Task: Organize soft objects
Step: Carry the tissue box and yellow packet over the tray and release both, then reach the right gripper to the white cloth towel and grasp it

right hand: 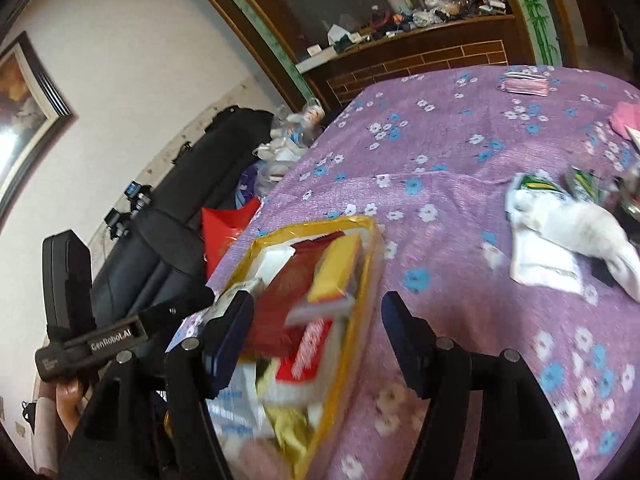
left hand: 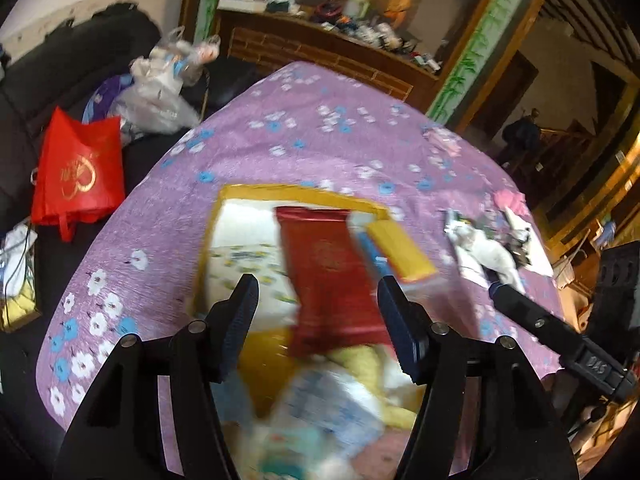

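Note:
A yellow-rimmed clear storage bag (left hand: pixel 224 216) lies on the purple flowered cloth (left hand: pixel 320 140). It holds a red packet (left hand: pixel 332 272), a yellow packet (left hand: pixel 400 248), a white flowered bundle (left hand: pixel 244 256) and blurred blue-and-white packs. My left gripper (left hand: pixel 318 284) hovers open over the bag, its pads apart from the red packet seen between them. My right gripper (right hand: pixel 316 300) is also open; its left finger is over the bag (right hand: pixel 360 264) and its right finger over bare cloth. Both views are blurred near the bag.
A white sock-like cloth (right hand: pixel 580 232) on paper and a pink cloth (right hand: pixel 626 118) lie at the right of the cloth, a pink pack (right hand: pixel 524 82) at the far edge. A red tote (left hand: pixel 80 176) and plastic bags (left hand: pixel 160 96) sit on a dark sofa to the left.

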